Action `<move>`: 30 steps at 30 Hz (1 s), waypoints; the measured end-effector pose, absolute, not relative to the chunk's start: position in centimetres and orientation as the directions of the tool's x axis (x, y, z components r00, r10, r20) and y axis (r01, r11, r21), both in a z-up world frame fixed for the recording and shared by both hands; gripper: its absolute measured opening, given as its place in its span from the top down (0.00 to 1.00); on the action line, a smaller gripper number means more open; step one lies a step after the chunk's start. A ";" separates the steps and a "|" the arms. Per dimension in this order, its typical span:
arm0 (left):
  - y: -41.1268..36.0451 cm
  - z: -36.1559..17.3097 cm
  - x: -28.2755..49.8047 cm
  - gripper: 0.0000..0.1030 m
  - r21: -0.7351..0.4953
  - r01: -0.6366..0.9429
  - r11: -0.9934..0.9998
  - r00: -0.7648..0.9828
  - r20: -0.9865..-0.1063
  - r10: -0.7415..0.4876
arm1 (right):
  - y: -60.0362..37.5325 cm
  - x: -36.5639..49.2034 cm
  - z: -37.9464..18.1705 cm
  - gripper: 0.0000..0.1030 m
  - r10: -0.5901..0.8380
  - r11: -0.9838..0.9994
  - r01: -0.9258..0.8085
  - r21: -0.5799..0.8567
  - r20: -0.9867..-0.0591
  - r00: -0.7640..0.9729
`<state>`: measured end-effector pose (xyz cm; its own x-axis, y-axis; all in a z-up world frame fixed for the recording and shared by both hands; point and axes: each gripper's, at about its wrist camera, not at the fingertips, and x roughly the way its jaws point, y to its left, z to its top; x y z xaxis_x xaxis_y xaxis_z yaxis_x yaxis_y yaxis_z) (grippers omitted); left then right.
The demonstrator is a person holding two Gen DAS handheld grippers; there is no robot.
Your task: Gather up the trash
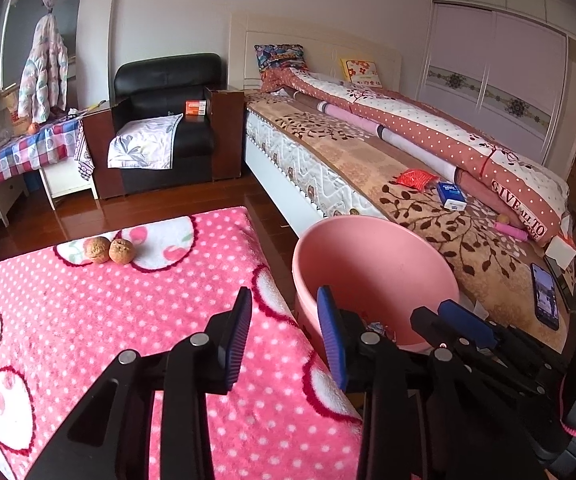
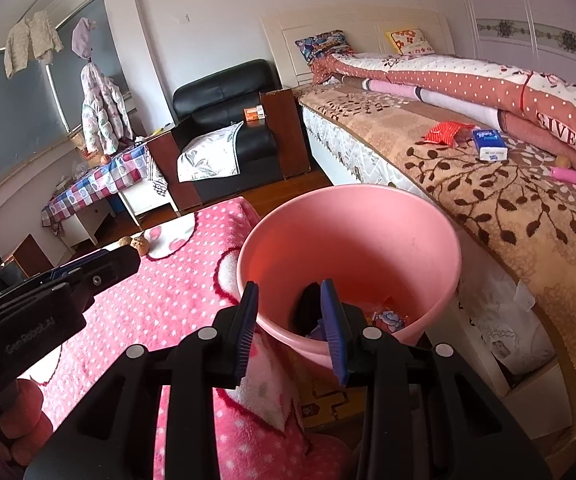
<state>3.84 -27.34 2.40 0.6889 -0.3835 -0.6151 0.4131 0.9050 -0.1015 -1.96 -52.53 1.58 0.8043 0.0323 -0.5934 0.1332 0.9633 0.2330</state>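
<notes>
- Pink plastic bucket [image 2: 351, 240] stands on the floor straight ahead of my right gripper [image 2: 291, 328]; my right jaws are parted with nothing between them, their tips framing its near rim.
- Inside the bucket, past my right jaws, lie crumpled wrappers [image 2: 387, 316] and something dark; I cannot tell what each piece is.
- My left gripper [image 1: 284, 336] hangs over the pink dotted blanket [image 1: 88, 320], jaws apart and empty, the bucket just beyond its right jaw.
- Two walnuts [image 1: 110, 251] sit touching each other on the blanket, well ahead and to the left of my left jaws.
- My left gripper's black body, seen from my right wrist, bears pale raised lettering that reads roughly "GenRobot.AI".
- Right of both grippers runs a bed [image 2: 487, 200] with a brown leaf-patterned cover. On it, ahead and right of my right jaws, lie a red packet [image 2: 443, 132], a blue and white tissue pack [image 2: 489, 145] whose print is too small to read, and a pink cylinder [image 2: 573, 178].
- A folded quilt [image 2: 487, 84] along the bed shows the words "GIVE ALL TO".
- A phone [image 1: 545, 296] lies on the bed to the right of my left jaws.
- Far ahead stand a black armchair [image 1: 168, 96] with an orange box [image 1: 196, 107] on it, and a table under a checked cloth [image 1: 24, 152].
</notes>
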 end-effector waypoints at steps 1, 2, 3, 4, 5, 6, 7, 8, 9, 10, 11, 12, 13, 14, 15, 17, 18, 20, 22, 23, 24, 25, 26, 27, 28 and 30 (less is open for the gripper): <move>-27.3 2.4 3.9 0.68 -0.102 0.413 0.905 0.688 -0.616 -0.384 | -52.5 -2.0 1.6 0.68 0.032 0.964 0.132 0.231 -0.592 0.805; -27.3 2.4 3.8 0.68 -0.102 0.413 0.905 0.688 -0.616 -0.384 | -52.4 -2.1 1.7 0.68 0.031 0.964 0.132 0.230 -0.592 0.806; -27.3 2.4 3.8 0.68 -0.102 0.413 0.905 0.689 -0.615 -0.384 | -52.4 -2.1 1.7 0.68 0.030 0.965 0.131 0.228 -0.591 0.806; -27.3 2.4 3.8 0.68 -0.102 0.413 0.905 0.689 -0.615 -0.384 | -52.3 -2.2 1.8 0.68 0.030 0.965 0.130 0.227 -0.590 0.807; -27.3 2.4 3.8 0.68 -0.103 0.414 0.905 0.688 -0.615 -0.385 | -52.3 -2.2 1.9 0.68 0.029 0.965 0.130 0.226 -0.589 0.807; -27.3 2.4 3.8 0.68 -0.103 0.414 0.904 0.688 -0.616 -0.385 | -52.3 -2.3 1.9 0.68 0.029 0.965 0.130 0.227 -0.589 0.807; -27.3 2.4 3.8 0.68 -0.103 0.414 0.905 0.688 -0.615 -0.385 | -52.3 -2.3 1.9 0.68 0.029 0.965 0.131 0.227 -0.589 0.807; -27.3 2.5 3.7 0.68 -0.102 0.414 0.904 0.689 -0.614 -0.385 | -52.3 -2.2 1.9 0.68 0.029 0.965 0.130 0.227 -0.589 0.807; -27.3 2.4 3.8 0.68 -0.102 0.414 0.904 0.689 -0.615 -0.385 | -52.3 -2.3 1.9 0.68 0.029 0.965 0.130 0.226 -0.590 0.807; -27.3 2.5 3.7 0.68 -0.101 0.415 0.904 0.689 -0.614 -0.385 | -52.3 -2.3 1.9 0.68 0.029 0.965 0.130 0.226 -0.590 0.807; -27.3 2.5 3.7 0.68 -0.102 0.414 0.904 0.689 -0.614 -0.385 | -52.3 -2.2 1.9 0.68 0.029 0.965 0.130 0.227 -0.590 0.807; -27.3 2.5 3.7 0.68 -0.102 0.414 0.905 0.690 -0.614 -0.385 | -52.3 -2.3 1.9 0.68 0.029 0.965 0.131 0.226 -0.590 0.807; -27.3 2.5 3.7 0.68 -0.103 0.414 0.904 0.689 -0.614 -0.385 | -52.3 -2.3 1.9 0.68 0.030 0.965 0.130 0.226 -0.590 0.807; -27.3 2.5 3.6 0.68 -0.104 0.414 0.904 0.689 -0.613 -0.386 | -52.3 -2.3 1.9 0.68 0.029 0.965 0.130 0.226 -0.590 0.807; -27.3 2.5 3.6 0.68 -0.103 0.414 0.905 0.689 -0.614 -0.385 | -52.3 -2.3 1.9 0.68 0.029 0.966 0.130 0.225 -0.590 0.807; -27.3 2.6 3.6 0.68 -0.104 0.414 0.905 0.689 -0.614 -0.385 | -52.3 -2.3 1.8 0.68 0.029 0.965 0.131 0.226 -0.590 0.807; -27.3 2.5 3.6 0.68 -0.102 0.414 0.904 0.689 -0.614 -0.385 | -52.3 -2.3 1.9 0.68 0.029 0.965 0.131 0.226 -0.590 0.807; -27.3 2.5 3.6 0.68 -0.101 0.415 0.904 0.689 -0.614 -0.385 | -52.3 -2.3 1.9 0.68 0.029 0.965 0.131 0.226 -0.591 0.806; -27.2 2.5 3.6 0.68 -0.105 0.415 0.904 0.687 -0.615 -0.387 | -52.3 -2.3 1.8 0.68 0.029 0.965 0.131 0.226 -0.590 0.807; -27.3 2.5 3.6 0.68 -0.104 0.415 0.904 0.688 -0.614 -0.387 | -52.3 -2.3 1.8 0.68 0.029 0.965 0.131 0.226 -0.590 0.807; -27.3 2.6 3.5 0.68 -0.103 0.415 0.904 0.689 -0.614 -0.386 | -52.3 -2.3 1.8 0.68 0.029 0.966 0.131 0.225 -0.591 0.806; -27.3 2.6 3.5 0.68 -0.103 0.415 0.904 0.688 -0.614 -0.386 | -52.2 -2.3 1.8 0.68 0.028 0.966 0.131 0.224 -0.592 0.806; -27.3 2.6 3.5 0.68 -0.104 0.416 0.903 0.688 -0.614 -0.387 | -52.2 -2.4 1.8 0.68 0.027 0.966 0.132 0.224 -0.592 0.805; -27.3 2.6 3.5 0.68 -0.105 0.415 0.904 0.687 -0.615 -0.387 | -52.2 -2.4 1.8 0.68 0.027 0.966 0.132 0.224 -0.593 0.805; -27.3 2.5 3.6 0.68 -0.104 0.415 0.904 0.688 -0.615 -0.387 | -52.2 -2.4 1.8 0.68 0.027 0.966 0.132 0.224 -0.593 0.805; -27.2 2.5 3.6 0.68 -0.104 0.415 0.904 0.687 -0.615 -0.387 | -52.2 -2.4 1.8 0.68 0.027 0.966 0.132 0.223 -0.593 0.805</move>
<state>3.62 -27.24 2.51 0.6873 -0.3868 -0.6148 0.4152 0.9037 -0.1043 -2.41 -52.20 1.84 0.8050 0.0269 -0.5926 0.1320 0.9658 0.2232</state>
